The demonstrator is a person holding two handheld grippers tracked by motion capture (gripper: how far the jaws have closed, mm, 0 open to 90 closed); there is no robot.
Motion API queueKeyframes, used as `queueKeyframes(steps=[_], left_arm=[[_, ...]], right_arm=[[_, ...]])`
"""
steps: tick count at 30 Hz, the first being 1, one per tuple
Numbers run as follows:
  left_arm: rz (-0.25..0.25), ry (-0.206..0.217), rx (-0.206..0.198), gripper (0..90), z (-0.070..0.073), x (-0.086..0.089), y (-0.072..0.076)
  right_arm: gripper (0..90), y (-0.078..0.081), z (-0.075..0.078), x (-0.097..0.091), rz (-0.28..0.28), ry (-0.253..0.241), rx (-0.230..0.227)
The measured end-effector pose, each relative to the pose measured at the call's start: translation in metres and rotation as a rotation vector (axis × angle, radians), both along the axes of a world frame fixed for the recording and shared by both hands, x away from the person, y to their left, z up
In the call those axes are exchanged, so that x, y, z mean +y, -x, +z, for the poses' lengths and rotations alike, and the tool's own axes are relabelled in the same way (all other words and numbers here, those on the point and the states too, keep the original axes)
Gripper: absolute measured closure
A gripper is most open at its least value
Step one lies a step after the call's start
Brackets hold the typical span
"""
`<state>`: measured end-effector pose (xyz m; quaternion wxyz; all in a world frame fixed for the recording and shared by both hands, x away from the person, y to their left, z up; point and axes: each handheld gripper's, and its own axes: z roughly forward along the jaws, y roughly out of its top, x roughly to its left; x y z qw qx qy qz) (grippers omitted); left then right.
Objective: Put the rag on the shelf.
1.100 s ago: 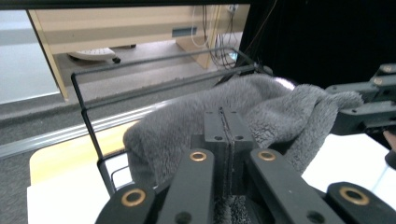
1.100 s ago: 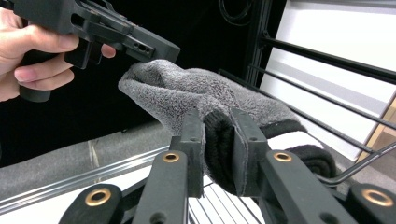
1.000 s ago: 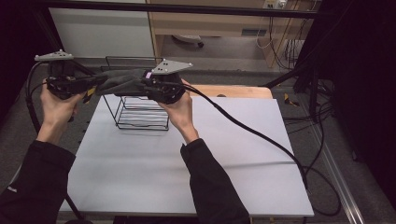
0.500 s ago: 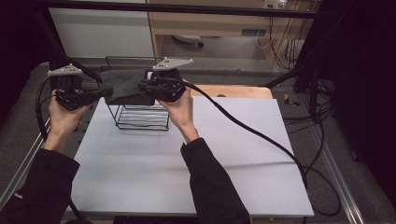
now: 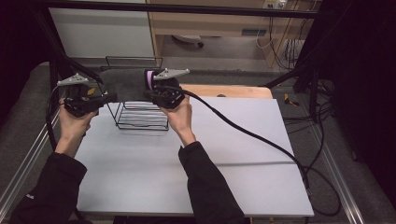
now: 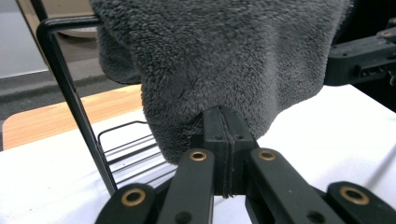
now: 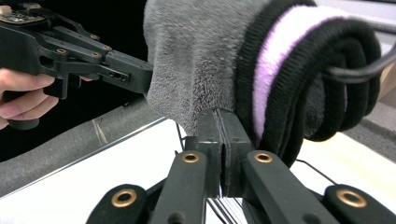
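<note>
High view showed the grey fleece cloth (image 5: pixel 125 84) stretched level between my two grippers, long axis running left to right above the wire basket (image 5: pixel 140 114) on the white table (image 5: pixel 224 154). Its right end was rolled, showing a pink stripe. My left gripper (image 5: pixel 103 97) was clenched on one end; my right gripper (image 5: pixel 150 92), jaws just closing, pinched the other. Both forearms reached forward.

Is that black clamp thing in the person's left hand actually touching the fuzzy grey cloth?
Touching. In the left gripper view, the left hand-held gripper has its jaws shut on the lower edge of the grey cloth, the pile bunching around them.
</note>
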<state>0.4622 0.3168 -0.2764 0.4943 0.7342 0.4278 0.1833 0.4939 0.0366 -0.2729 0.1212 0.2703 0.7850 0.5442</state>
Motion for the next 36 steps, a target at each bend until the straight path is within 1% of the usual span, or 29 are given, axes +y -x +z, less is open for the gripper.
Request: queueKeyframes(steps=[2, 4, 5, 7, 10, 13, 16, 18, 20, 23, 26, 27, 29, 32, 35, 36], left_arm=[[0.003, 0.008, -0.001, 89.3, -0.001, 0.0, 0.0], [0.0, 0.014, -0.003, 88.1, -0.001, 0.001, 0.001], [-0.001, 0.015, -0.004, 87.3, 0.0, 0.002, 0.002], [-0.005, 0.03, -0.006, 84.8, 0.003, 0.003, 0.004], [-0.007, 0.034, -0.015, 79.7, 0.008, 0.006, 0.01], [-0.011, 0.033, -0.018, 70.1, 0.012, 0.008, 0.015], [-0.009, 0.008, -0.022, 56.8, 0.015, 0.01, 0.02], [-0.008, 0.003, -0.025, 49.8, 0.015, 0.01, 0.024], [-0.011, -0.012, -0.023, 41.1, 0.014, 0.01, 0.027], [-0.005, -0.038, -0.025, 33.3, 0.012, 0.01, 0.032], [-0.005, -0.05, -0.032, 27.3, 0.009, 0.011, 0.037], [-0.005, -0.057, -0.031, 25.6, 0.008, 0.012, 0.039], [-0.012, -0.057, -0.024, 22.3, 0.003, 0.012, 0.042], [-0.022, -0.059, -0.015, 18.9, -0.008, 0.011, 0.048], [-0.03, -0.067, -0.008, 15.5, -0.02, 0.008, 0.053], [-0.033, -0.069, -0.008, 14.6, -0.025, 0.007, 0.055]], right_arm=[[85.0, -0.002, -0.002, -0.001, 0.001, -0.01, 0.004], [82.7, -0.001, -0.002, -0.002, 0.007, -0.014, -0.003], [81.3, 0.0, -0.001, -0.003, 0.013, -0.015, -0.008], [78.4, 0.004, 0.002, -0.005, 0.024, -0.022, -0.021], [71.6, 0.009, 0.009, -0.009, 0.039, -0.04, -0.029], [62.2, 0.016, 0.017, -0.015, 0.048, -0.044, -0.042], [50.0, 0.021, 0.025, -0.021, 0.057, -0.037, -0.041], [43.8, 0.025, 0.029, -0.027, 0.056, -0.028, -0.043], [38.0, 0.028, 0.031, -0.034, 0.055, -0.027, -0.04], [28.6, 0.031, 0.033, -0.047, 0.056, -0.017, -0.021], [20.4, 0.035, 0.032, -0.062, 0.043, -0.009, -0.021], [17.7, 0.036, 0.031, -0.068, 0.042, -0.008, -0.018], [12.6, 0.039, 0.028, -0.079, 0.036, -0.007, -0.015], [8.5, 0.043, 0.022, -0.098, 0.025, -0.009, -0.01], [6.0, 0.048, 0.011, -0.117, 0.011, -0.004, 0.004], [5.4, 0.049, 0.007, -0.124, 0.011, -0.002, 0.016]])
